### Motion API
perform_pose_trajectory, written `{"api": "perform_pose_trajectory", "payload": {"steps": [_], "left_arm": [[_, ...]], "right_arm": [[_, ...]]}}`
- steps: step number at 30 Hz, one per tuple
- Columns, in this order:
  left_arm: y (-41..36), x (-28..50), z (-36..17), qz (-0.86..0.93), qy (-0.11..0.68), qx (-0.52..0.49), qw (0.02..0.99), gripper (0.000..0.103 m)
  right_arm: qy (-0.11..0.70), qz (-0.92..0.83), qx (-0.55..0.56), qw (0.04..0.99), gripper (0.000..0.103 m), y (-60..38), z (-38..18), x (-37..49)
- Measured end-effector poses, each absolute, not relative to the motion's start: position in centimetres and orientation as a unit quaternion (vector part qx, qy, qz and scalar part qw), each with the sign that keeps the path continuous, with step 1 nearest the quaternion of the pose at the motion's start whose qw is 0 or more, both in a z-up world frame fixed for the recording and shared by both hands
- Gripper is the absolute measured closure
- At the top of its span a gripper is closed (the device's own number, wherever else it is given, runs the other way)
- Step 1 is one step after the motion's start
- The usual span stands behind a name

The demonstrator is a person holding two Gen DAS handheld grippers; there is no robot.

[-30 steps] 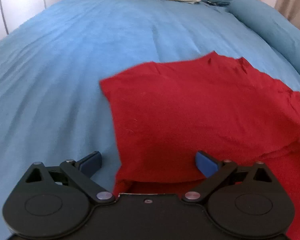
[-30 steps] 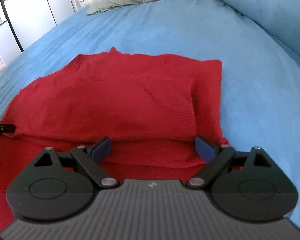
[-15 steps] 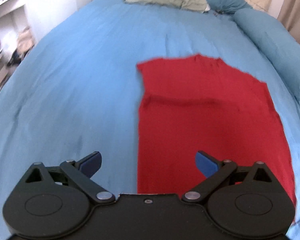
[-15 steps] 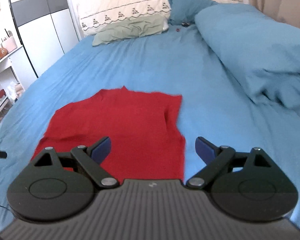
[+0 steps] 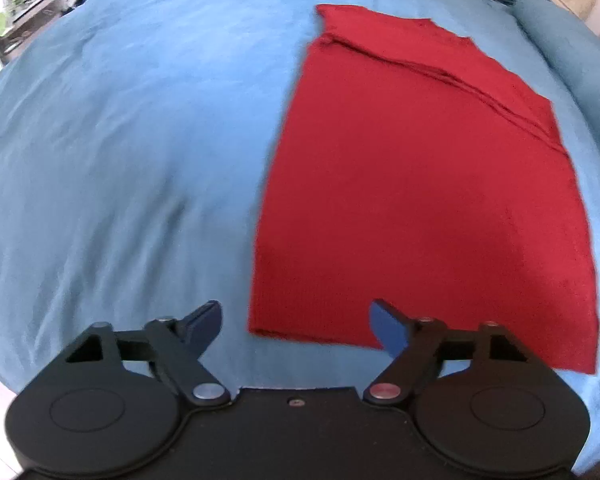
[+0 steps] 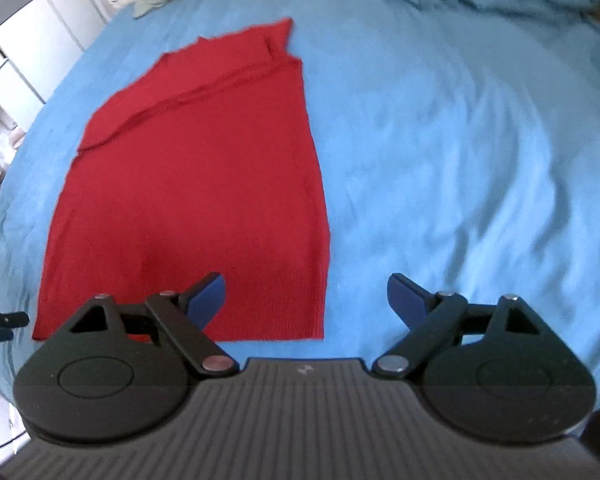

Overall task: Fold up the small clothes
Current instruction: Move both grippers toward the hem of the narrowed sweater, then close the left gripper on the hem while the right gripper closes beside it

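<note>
In the left wrist view, the upper left corner shows a blurred shelf [image 5: 16,4] with small clutter. Below it, the blue bed cover [image 5: 120,140] fills the left half of the frame: soft, matte cloth with shallow wrinkles and wide open room. Right of centre lies the red garment [image 5: 420,184], a knit folded into a long, roughly rectangular panel with a ribbed near hem and a diagonal seam ridge across its far end. Its left edge is straight; its near hem sits just above the left gripper [image 5: 296,322]. That gripper's jaws are closing, with only the hem's near-left corner seen between the blue pads and nothing pressed. A rolled blue duvet [image 5: 572,56] borders the upper right.

In the right wrist view, white cupboard doors [image 6: 32,28] stand at the upper left. The garment lies left of centre, flat on the cover. The right gripper [image 6: 306,296] hangs released, its jaws apart over the garment's near-right corner and gripping nothing. Bare rumpled cover stretches across the right half, with the bunched duvet at the upper right.
</note>
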State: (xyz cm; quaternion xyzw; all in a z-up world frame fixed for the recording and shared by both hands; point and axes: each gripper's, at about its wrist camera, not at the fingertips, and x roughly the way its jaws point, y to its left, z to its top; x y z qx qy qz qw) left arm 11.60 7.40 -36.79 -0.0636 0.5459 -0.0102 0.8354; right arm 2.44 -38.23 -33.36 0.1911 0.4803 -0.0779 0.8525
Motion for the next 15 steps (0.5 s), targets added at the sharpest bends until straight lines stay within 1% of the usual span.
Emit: {"api": "perform_pose_trajectory", "payload": {"steps": [1,2,4,5,7,9,11,13,15], "left_arm": [[7.6,11.7,-37.2,-0.006,0.542,-0.064,0.838,0.028],[7.9,11.9,-37.8,0.0,0.537,-0.067,0.841,0.029],[8.3,12.0,-38.8,0.007,0.528,-0.075,0.846,0.039],[8.3,12.1,-39.2,0.007,0.526,-0.077,0.847,0.041],[8.5,11.9,-39.8,0.007,0.52,-0.076,0.851,0.043],[8.4,11.8,-40.0,0.005,0.512,-0.073,0.856,0.044],[8.2,11.6,-40.1,0.004,0.508,-0.07,0.859,0.046],[8.0,11.4,-40.2,-0.001,0.508,-0.067,0.859,0.051],[7.8,11.0,-40.2,-0.005,0.509,-0.063,0.859,0.054]], "right_arm": [[0.48,-0.08,0.196,0.851,0.0,-38.1,-34.1,2.4],[0.48,-0.079,0.201,0.85,0.001,-37.8,-34.8,2.4],[0.484,-0.075,0.203,0.848,0.008,-37.5,-36.1,2.7],[0.487,-0.072,0.201,0.847,0.011,-37.3,-36.8,2.9],[0.491,-0.068,0.2,0.845,0.017,-37.3,-38.2,3.0],[0.494,-0.067,0.202,0.843,0.021,-37.5,-39.3,3.0],[0.494,-0.068,0.203,0.843,0.022,-37.6,-39.9,3.3],[0.493,-0.066,0.208,0.842,0.023,-37.9,-40.2,3.3],[0.493,-0.065,0.209,0.842,0.025,-37.9,-40.4,3.6]]}}
